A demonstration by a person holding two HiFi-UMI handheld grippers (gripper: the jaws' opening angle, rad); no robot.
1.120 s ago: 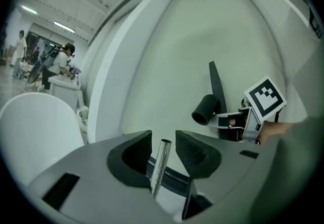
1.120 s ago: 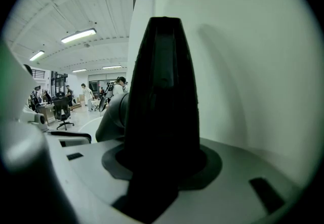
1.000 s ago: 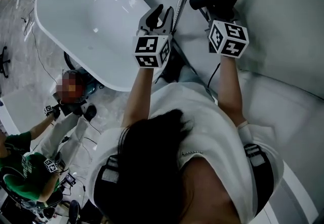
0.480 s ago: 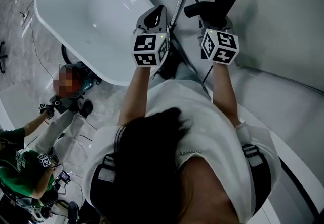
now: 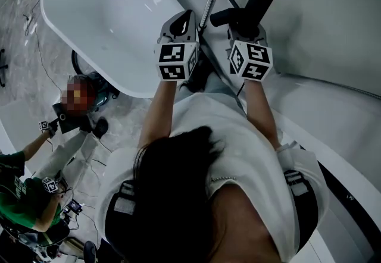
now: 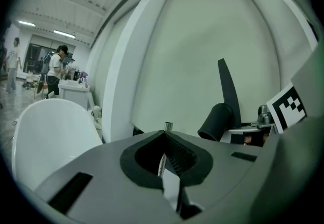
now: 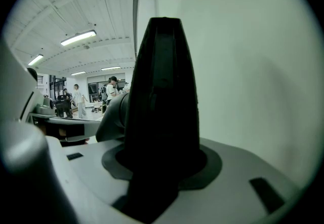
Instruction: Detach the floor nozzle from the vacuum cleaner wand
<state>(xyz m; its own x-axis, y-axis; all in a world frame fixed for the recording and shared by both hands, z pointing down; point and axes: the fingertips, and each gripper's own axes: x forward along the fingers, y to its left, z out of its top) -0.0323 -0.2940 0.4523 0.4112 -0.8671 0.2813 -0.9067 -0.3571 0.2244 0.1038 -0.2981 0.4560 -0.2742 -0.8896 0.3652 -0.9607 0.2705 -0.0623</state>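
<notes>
Nozzle (image 5: 257,0): black, gripped in right gripper (image 5: 241,25) jaws, held up against the white wall (image 5: 333,12). Its neck is off the wand (image 5: 209,1), just beside it. Left gripper (image 5: 183,20) jaws clenched round the wand. White tub (image 5: 95,12) close on the left. 1 other person (image 5: 18,196) sits lower left.

Grey floor (image 5: 18,95) is carrying a white oval tub (image 5: 101,12) at far left. Black cables (image 5: 37,41) are lying on the floor left of the tub.
</notes>
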